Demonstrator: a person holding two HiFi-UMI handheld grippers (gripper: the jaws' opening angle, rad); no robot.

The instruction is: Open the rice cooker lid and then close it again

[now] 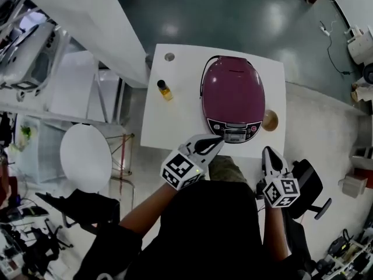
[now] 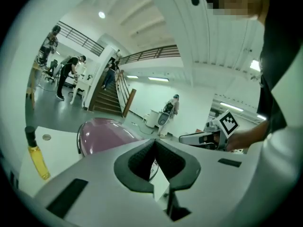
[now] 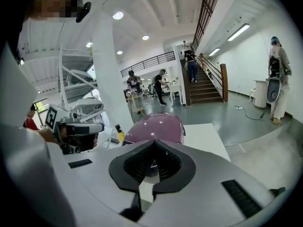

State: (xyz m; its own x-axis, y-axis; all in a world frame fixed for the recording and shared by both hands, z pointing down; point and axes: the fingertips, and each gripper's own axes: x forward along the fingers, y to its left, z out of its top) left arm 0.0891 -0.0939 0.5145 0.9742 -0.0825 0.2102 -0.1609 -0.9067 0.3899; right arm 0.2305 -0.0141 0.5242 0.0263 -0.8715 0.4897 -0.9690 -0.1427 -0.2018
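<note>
A purple rice cooker [image 1: 233, 95] stands on a small white table [image 1: 175, 121], lid down and control panel facing me. My left gripper [image 1: 218, 141] is shut and empty, its tips just short of the panel's left corner. My right gripper [image 1: 267, 151] is also shut and empty, off the table's near right edge. In the left gripper view, the cooker [image 2: 102, 134] lies ahead to the left, with the right gripper [image 2: 203, 138] at the right. The right gripper view has the cooker [image 3: 154, 126] straight ahead, past its closed jaws.
A small bottle of yellow liquid [image 1: 165, 90] stands left of the cooker, behind a round hole [image 1: 169, 56] in the tabletop. A round wooden piece [image 1: 270, 120] lies by the cooker's right side. A white round stool [image 1: 85, 156] and a black chair [image 1: 309, 185] flank me.
</note>
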